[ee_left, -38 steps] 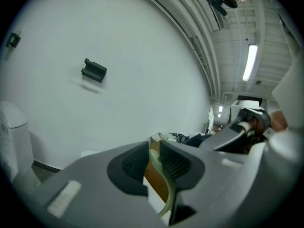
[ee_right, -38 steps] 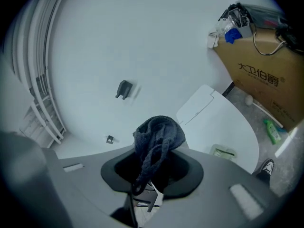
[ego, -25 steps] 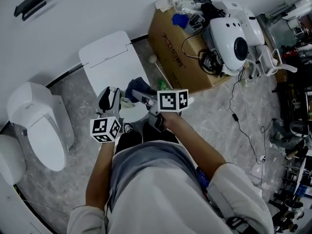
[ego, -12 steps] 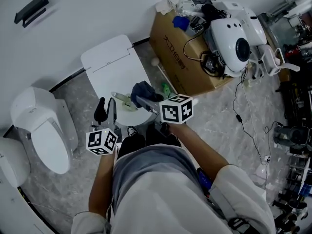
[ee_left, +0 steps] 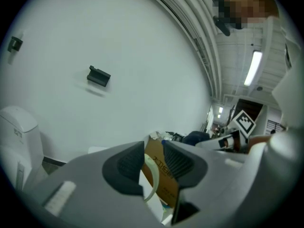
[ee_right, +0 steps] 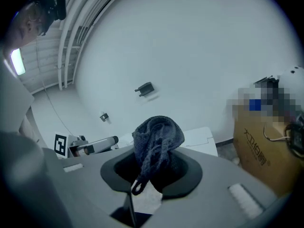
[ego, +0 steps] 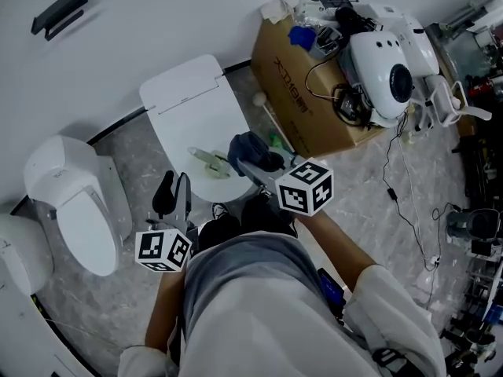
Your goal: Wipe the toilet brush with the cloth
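Pinching the dark blue cloth (ee_right: 158,137), my right gripper (ee_right: 152,171) has both fingers pressed on it. The cloth is bunched up like a ball and sticks out past my fingertips. A little loop of it hangs down between them.

My left gripper (ee_left: 153,161) has its fingers a little way apart, with a thin gap between the dark pads. I see nothing squeezed in there. Through the gap a bit of the pale green toilet brush (ego: 208,160) shows, with brown box behind it.

From above, the toilet brush lies on the white toilet lid (ego: 189,93), just ahead of my left fingers and not touching them. It is near the cloth, a bit to the left of it. The cloth hangs over the front end of the lid.

A brown cardboard box (ego: 302,104) full of stuff stands ahead of my right fingers and off to the right. Another white toilet (ego: 75,203) sits well to the left of my left fingers. A small black holder (ego: 59,10) is on the wall, far ahead of both.
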`<action>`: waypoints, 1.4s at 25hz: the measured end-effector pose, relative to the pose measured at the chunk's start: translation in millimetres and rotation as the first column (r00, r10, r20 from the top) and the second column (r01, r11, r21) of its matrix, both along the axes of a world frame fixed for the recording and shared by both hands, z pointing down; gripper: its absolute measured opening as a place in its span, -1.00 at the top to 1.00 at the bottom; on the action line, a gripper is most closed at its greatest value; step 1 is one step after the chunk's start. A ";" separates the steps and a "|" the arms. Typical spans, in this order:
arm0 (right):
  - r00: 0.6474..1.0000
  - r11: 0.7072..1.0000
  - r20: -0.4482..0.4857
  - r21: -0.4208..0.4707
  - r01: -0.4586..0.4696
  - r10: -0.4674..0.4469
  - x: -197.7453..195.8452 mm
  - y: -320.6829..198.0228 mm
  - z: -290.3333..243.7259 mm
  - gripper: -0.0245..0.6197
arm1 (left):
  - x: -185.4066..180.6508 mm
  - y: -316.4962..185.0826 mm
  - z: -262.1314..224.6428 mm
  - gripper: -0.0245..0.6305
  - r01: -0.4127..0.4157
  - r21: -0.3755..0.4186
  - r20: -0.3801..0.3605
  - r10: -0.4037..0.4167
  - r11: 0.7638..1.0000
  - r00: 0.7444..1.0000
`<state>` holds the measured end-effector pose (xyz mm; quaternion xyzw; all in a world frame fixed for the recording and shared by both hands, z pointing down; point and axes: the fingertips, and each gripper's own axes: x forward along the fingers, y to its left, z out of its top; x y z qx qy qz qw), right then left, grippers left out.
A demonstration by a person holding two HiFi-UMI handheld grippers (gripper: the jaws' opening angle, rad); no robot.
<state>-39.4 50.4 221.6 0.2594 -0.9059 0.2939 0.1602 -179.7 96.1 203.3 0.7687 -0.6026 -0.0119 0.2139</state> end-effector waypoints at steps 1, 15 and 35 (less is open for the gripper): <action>1.000 1.000 -0.006 0.015 0.000 0.000 2.4 0.6 -3.8 0.60 | 1.4 2.2 -4.7 0.93 -0.008 0.001 0.002 0.008 1.000 1.000; 0.996 0.977 -0.019 0.200 -0.077 0.082 32.7 1.6 -67.3 0.60 | -25.1 20.4 -77.1 0.93 0.059 0.080 0.117 -0.069 0.995 0.991; 0.994 0.972 -0.109 0.233 0.021 0.005 26.3 21.5 -75.8 0.62 | -26.3 20.0 -103.6 0.93 0.099 0.057 0.163 -0.107 0.993 0.981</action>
